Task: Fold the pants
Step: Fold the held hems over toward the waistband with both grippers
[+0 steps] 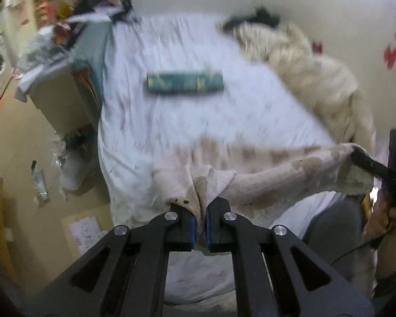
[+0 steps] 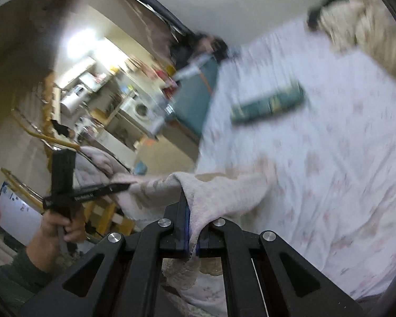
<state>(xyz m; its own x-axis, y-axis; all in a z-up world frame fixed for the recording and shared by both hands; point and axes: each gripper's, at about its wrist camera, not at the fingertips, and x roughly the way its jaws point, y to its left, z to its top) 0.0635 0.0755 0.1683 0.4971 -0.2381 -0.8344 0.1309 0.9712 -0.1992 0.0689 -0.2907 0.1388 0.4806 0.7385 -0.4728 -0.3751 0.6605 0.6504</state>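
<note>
The left wrist camera looks down over its gripper [image 1: 201, 220] along the bed [image 1: 171, 121], close to the pants [image 1: 264, 182]; the right gripper [image 1: 367, 162] shows at 3 o'clock. The right wrist camera views the same bed, tilted, with the left gripper [image 2: 118, 187] at 9 o'clock. Both share the folded green cloth [image 1: 183, 82].

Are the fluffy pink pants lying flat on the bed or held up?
Held up. The pants hang stretched between the left gripper and right gripper, both clamped on the cloth, above the bed.
</note>
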